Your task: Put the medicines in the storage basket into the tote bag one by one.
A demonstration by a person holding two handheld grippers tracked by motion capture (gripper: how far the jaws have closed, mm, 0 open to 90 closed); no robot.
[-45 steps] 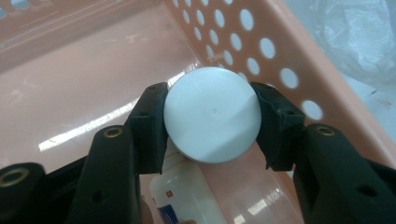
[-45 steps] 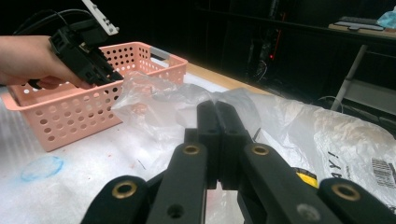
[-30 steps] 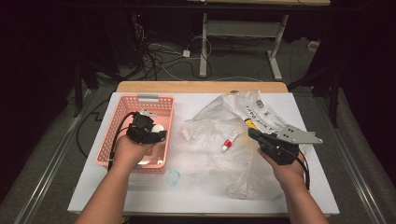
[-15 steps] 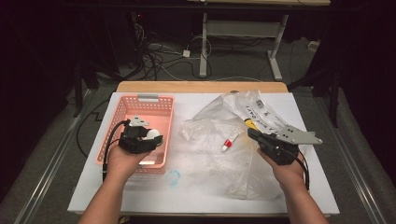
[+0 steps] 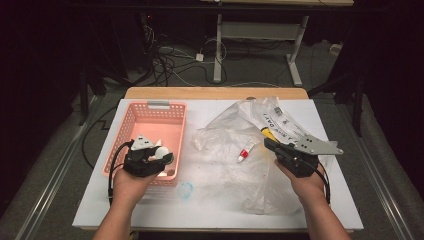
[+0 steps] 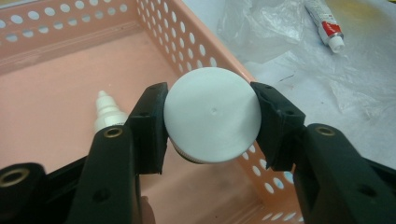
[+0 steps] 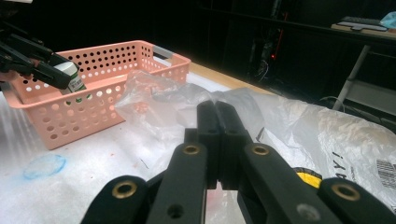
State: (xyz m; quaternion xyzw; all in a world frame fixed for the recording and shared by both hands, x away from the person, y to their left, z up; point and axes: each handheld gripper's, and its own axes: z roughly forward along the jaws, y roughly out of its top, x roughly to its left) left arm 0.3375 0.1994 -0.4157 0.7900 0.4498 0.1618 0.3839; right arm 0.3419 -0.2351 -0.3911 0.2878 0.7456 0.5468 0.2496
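My left gripper (image 5: pixel 162 156) hangs over the near end of the pink basket (image 5: pixel 150 120), shut on a small white-capped bottle (image 5: pixel 161 153). In the left gripper view both pads press the sides of the bottle's round white cap (image 6: pixel 212 114), above the basket's right wall (image 6: pixel 196 51). In the right gripper view the bottle (image 7: pixel 74 79) shows a green label. A small white dropper bottle (image 6: pixel 106 109) lies on the basket floor. My right gripper (image 5: pixel 268 143) is shut with nothing in it, jaws pressed together (image 7: pixel 216 112), over a crumpled clear plastic bag (image 5: pixel 235 135).
A red-and-white tube (image 5: pixel 246 151) and a yellow item (image 5: pixel 268 134) lie on the bag. A blue circular mark (image 5: pixel 185 190) sits on the white table (image 5: pixel 200 210) just right of the basket's near corner. Cables and desk legs stand on the floor beyond.
My left gripper has come back toward the person and slightly left over the basket, still carrying the bottle. The right gripper has stayed put.
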